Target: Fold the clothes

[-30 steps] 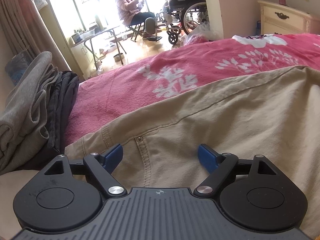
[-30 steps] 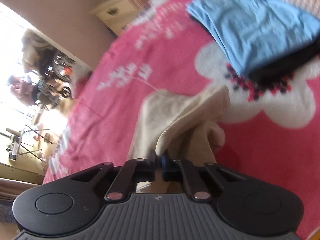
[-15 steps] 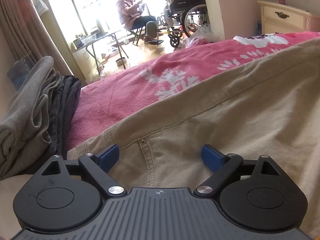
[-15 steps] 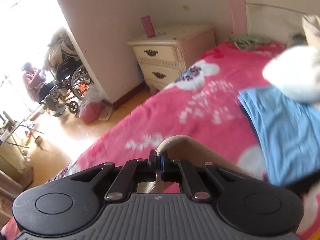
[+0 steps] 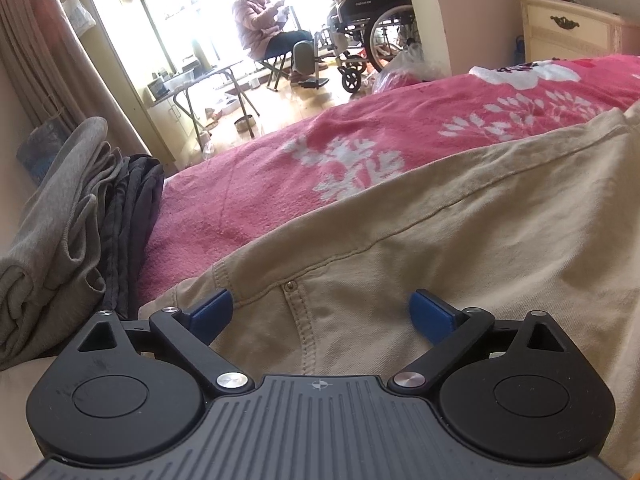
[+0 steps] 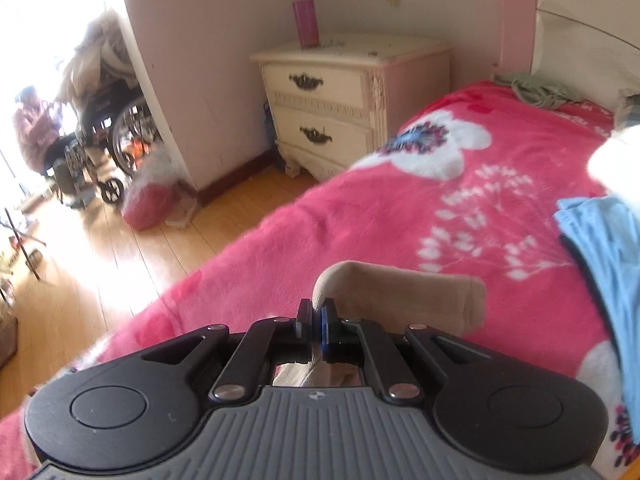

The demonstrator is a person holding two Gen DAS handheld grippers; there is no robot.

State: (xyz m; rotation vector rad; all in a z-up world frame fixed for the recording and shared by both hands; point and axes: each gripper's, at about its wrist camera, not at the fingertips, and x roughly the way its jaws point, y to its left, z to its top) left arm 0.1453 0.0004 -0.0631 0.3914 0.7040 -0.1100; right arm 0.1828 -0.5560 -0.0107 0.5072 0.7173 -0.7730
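Left wrist view: tan trousers (image 5: 420, 248) lie spread on the pink blanket (image 5: 280, 184), waist end w/ rivet and seam right under the left gripper (image 5: 320, 312). Its jaws are opening, blue pads (image 5: 210, 310) wide apart above the cloth, nothing pinched; trouser fabric sits btwn them but pads don't press it. Left of the trousers, a grey garment (image 5: 48, 232) and a dark one (image 5: 132, 208) are stacked at the bed edge. Beyond the bed: a seated person (image 5: 264, 24) by the bright window, a wheelchair (image 5: 372, 36), a folding table (image 5: 208, 80).

Right wrist view: right gripper (image 6: 316, 318) has its jaws pressed together on a fold of the trousers (image 6: 400, 288), which sticks up and out to the right over the blanket (image 6: 400, 216). Blue garment (image 6: 600, 248) lies at right, a white blurred shape (image 6: 616, 160) above it. Cream nightstand (image 6: 336, 96) stands by the wall, pink box (image 6: 306, 22) on top.
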